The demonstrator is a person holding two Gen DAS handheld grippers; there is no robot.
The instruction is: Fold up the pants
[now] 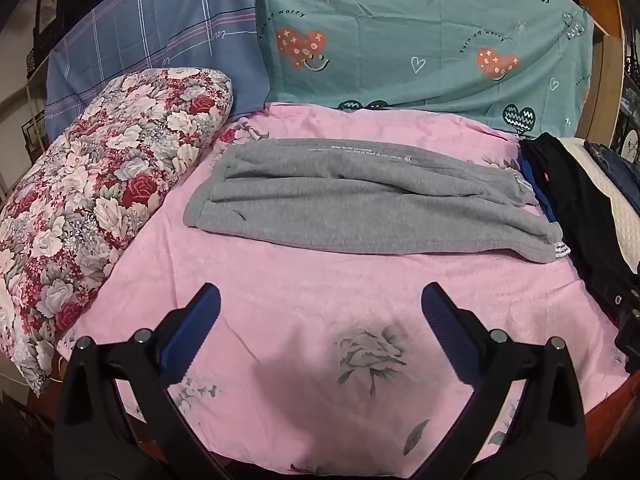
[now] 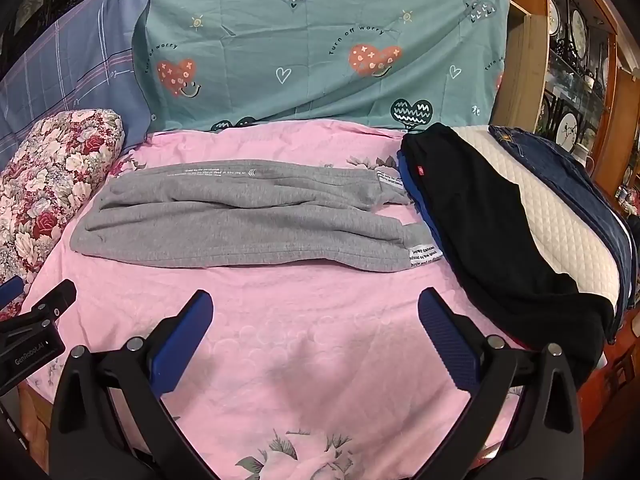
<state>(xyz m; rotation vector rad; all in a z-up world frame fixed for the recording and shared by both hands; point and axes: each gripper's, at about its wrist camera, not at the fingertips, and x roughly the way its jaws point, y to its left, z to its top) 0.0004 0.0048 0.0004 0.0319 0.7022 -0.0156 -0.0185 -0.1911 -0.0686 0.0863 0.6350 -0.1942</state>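
Grey sweatpants (image 1: 360, 196) lie flat on the pink bedsheet (image 1: 300, 320), folded lengthwise, waistband at the left and cuffs with white labels at the right. They also show in the right wrist view (image 2: 240, 220). My left gripper (image 1: 320, 304) is open and empty, hovering over the sheet in front of the pants. My right gripper (image 2: 316, 308) is open and empty, also in front of the pants. The left gripper's body (image 2: 32, 332) shows at the left edge of the right wrist view.
A floral pillow (image 1: 92, 200) lies left of the pants. Black pants (image 2: 500, 232), a white quilted pillow (image 2: 560, 224) and dark jeans (image 2: 568, 172) are piled at the right. Teal and blue sheets (image 1: 400, 40) hang behind. A wooden cabinet (image 2: 568, 60) stands at the right.
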